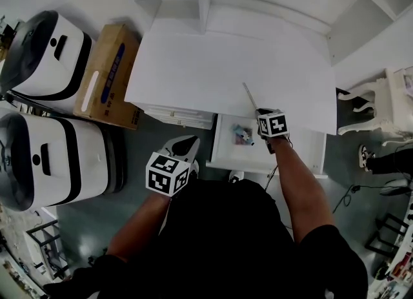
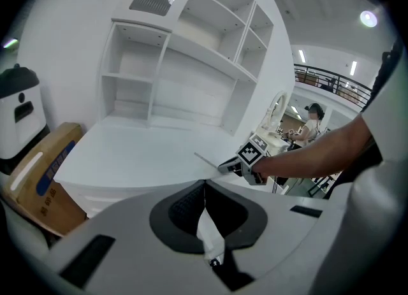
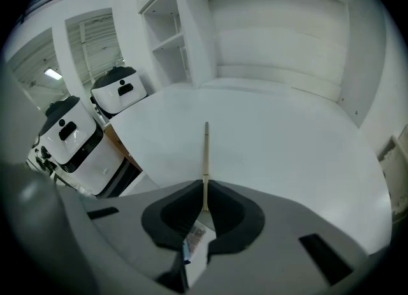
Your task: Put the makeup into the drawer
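Makeup stick (image 3: 206,153) clamped in right tool (image 3: 204,192); left tool (image 2: 204,188) empty, jaws together.

A white desk (image 1: 232,65) with shelves (image 2: 210,51) at its back stands on a grey floor (image 1: 129,188). Its drawer (image 1: 226,150) is open, with small makeup items (image 1: 243,134) lying inside. Beside the desk, on the floor, stand a cardboard box (image 1: 110,75) and 2 white-and-black machines (image 1: 48,55).

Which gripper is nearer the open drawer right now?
Right. The right gripper hangs over the drawer, shut on a slim makeup stick; the left gripper sits off to its left, above the floor.
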`<state>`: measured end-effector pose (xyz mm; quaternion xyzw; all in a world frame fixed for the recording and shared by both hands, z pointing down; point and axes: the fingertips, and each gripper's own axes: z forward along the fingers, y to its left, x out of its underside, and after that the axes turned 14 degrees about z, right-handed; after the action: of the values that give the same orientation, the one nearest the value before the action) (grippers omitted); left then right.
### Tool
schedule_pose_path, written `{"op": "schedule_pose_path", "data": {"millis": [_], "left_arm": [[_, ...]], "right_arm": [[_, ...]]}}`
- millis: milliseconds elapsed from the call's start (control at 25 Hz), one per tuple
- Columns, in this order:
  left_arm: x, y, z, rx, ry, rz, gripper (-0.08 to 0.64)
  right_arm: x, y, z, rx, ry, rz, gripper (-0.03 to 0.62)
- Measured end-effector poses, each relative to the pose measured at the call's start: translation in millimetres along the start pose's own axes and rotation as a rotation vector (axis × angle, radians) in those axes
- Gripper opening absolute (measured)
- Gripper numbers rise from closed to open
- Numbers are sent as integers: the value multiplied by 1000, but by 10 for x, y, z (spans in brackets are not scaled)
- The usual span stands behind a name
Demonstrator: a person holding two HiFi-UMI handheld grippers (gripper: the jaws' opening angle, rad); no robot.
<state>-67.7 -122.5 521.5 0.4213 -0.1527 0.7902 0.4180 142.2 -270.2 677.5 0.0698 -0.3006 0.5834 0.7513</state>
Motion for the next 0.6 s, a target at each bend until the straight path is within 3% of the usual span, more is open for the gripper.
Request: {"op": "schedule_pose_path", "data": {"millis": [360, 480, 600], "left_arm": [[70, -25, -73, -7, 16, 0, 11], [92, -40, -61, 0, 18, -4, 11], [86, -46, -22, 9, 11, -4, 11]], "right_arm": [[-7, 52, -61, -8, -18, 9, 43], [52, 113, -164, -23, -38, -28, 43], [163, 230, -350, -56, -55, -126, 43]]}}
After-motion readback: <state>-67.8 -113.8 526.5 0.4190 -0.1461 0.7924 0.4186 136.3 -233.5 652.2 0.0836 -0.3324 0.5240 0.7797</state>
